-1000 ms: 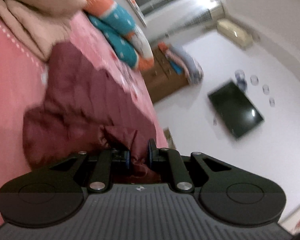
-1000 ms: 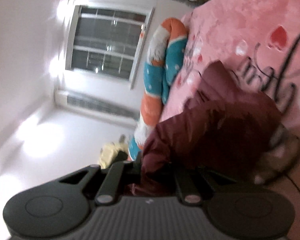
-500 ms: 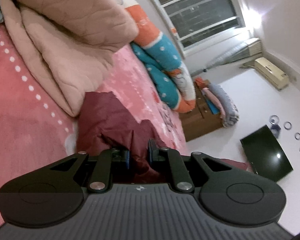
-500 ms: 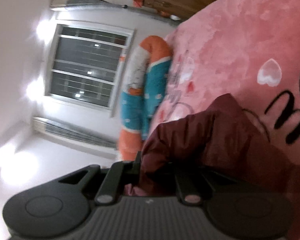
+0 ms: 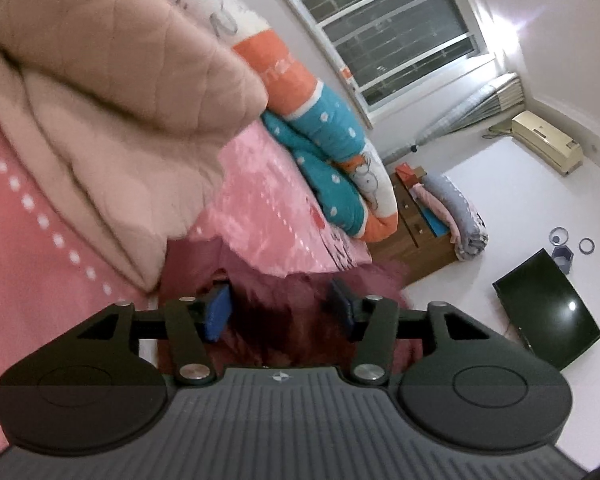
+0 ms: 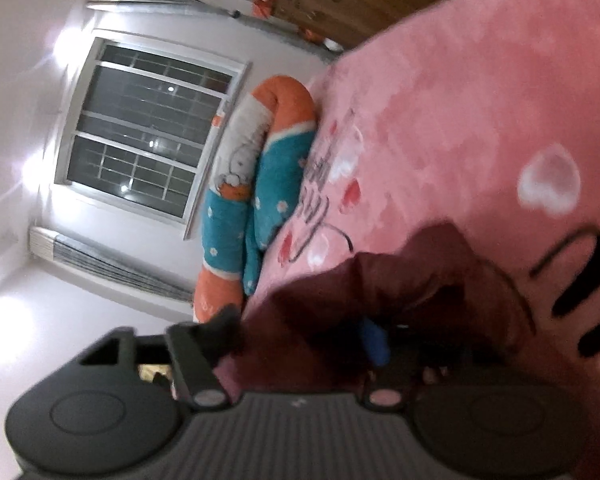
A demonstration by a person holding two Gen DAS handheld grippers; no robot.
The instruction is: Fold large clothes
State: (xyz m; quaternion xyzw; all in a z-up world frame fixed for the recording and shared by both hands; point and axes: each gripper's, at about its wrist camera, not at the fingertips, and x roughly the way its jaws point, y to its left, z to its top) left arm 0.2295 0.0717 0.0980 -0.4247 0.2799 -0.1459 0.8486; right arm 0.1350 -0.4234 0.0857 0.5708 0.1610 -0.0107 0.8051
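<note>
**foldfan:** Why do both grippers look so wide here?

**laundrybot_lurker:** Looks like a release. The left gripper [image 5: 280, 312] has its jaws opening, blue pads [image 5: 217, 316] well apart, and the dark red garment [image 5: 284, 332] lies loose between them, not pinched. The right gripper [image 6: 300, 336] is opening too, with the garment [image 6: 400, 292] slumped over its right finger.

**foldfan:** So where's the garment sitting?

**laundrybot_lurker:** On the pink bedspread [image 6: 460, 120], right up against the beige quilt [image 5: 100, 120]. Probably dropped there so a fold lands flat on the bed.
</note>
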